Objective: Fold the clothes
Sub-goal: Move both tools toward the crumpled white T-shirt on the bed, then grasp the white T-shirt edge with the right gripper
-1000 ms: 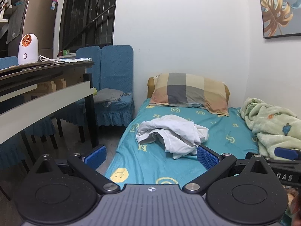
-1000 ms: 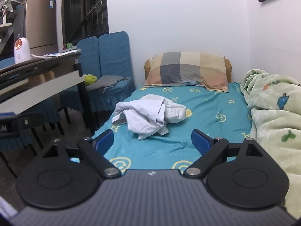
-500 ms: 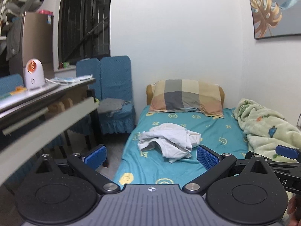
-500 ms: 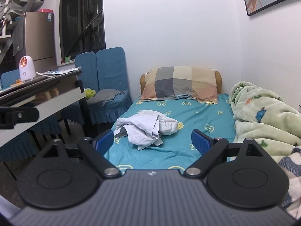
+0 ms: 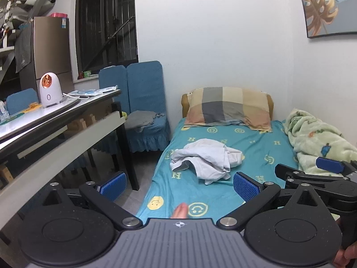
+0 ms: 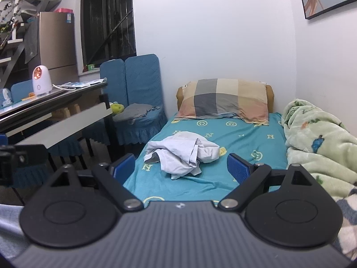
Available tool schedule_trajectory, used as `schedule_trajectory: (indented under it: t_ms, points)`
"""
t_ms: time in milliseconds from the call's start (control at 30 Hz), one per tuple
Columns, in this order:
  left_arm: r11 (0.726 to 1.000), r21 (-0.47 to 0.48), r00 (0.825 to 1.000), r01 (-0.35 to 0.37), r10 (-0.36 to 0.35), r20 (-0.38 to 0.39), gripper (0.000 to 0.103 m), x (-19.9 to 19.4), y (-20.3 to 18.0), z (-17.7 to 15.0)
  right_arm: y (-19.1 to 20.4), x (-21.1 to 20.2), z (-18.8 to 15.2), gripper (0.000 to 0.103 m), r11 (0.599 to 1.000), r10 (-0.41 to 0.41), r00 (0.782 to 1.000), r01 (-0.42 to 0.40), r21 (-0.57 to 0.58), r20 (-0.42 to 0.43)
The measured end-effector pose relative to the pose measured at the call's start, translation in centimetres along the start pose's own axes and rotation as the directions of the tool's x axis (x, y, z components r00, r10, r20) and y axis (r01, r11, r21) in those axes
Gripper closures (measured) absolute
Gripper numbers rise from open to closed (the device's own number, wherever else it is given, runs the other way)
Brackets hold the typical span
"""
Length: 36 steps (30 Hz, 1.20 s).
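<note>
Crumpled white garment [image 5: 206, 159] on teal smiley-print bed [image 5: 252, 147], mid-left — checked pillow [image 5: 227, 109] behind at head, green fleece blanket [image 5: 316, 143] right; dark desk [image 5: 55, 114] left, blue-covered chairs [image 5: 142, 102] behind desk.

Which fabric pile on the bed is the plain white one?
The crumpled white garment mid-bed on the teal sheet. The green blanket on the right is printed; the pillow is checked.

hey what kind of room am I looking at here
Most likely a small bedroom in a home. A single bed with a teal smiley-print sheet stands against the wall, a plaid pillow at its head, a fleece blanket bunched along one side, and a crumpled white garment lying on it.
</note>
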<state>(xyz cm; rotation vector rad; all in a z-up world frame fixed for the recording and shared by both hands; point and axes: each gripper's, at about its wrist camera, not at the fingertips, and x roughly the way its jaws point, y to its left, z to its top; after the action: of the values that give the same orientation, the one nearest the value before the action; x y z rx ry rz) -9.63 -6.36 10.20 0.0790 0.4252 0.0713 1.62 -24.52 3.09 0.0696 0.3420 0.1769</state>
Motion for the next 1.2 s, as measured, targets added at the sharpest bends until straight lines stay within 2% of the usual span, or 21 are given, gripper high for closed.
schedule_trajectory:
  t_ms: [133,267,533,800,967,1200]
  points:
    - [1.0,-0.018,1.0,-0.004,0.004,0.017,0.0,0.3,0.5,0.9,-0.5,-0.3,0.8,0.012,1.0,-0.012,1.0,0.012,-0.025,-0.002]
    - [0.999,-0.047,1.0,0.011,-0.011,0.013,0.0,0.4,1.3,1.6,-1.2,-1.2,1.2,0.012,1.0,-0.003,1.0,0.003,0.019,-0.015]
    - [1.0,0.002,1.0,0.01,-0.01,0.025,0.0,-0.8,1.8,3.3,-1.9,-2.1,2.7,0.012,0.997,-0.006,1.0,0.006,0.076,-0.003]
    - [1.0,0.018,0.999,0.026,-0.026,0.04,0.0,-1.7,0.7,5.4,-2.0,-3.7,3.7,0.012,0.999,-0.026,0.999,0.025,0.045,0.023]
    - [0.999,-0.006,0.998,0.05,-0.05,0.025,0.0,1.5,0.4,6.6,-2.7,-1.4,3.9,0.012,0.999,-0.033,0.999,0.033,0.032,0.006]
    - [0.998,-0.059,0.999,0.035,-0.036,-0.012,0.0,10.7,2.0,6.3,-4.6,6.5,2.6,0.012,0.994,-0.036,0.996,0.045,0.103,-0.082]
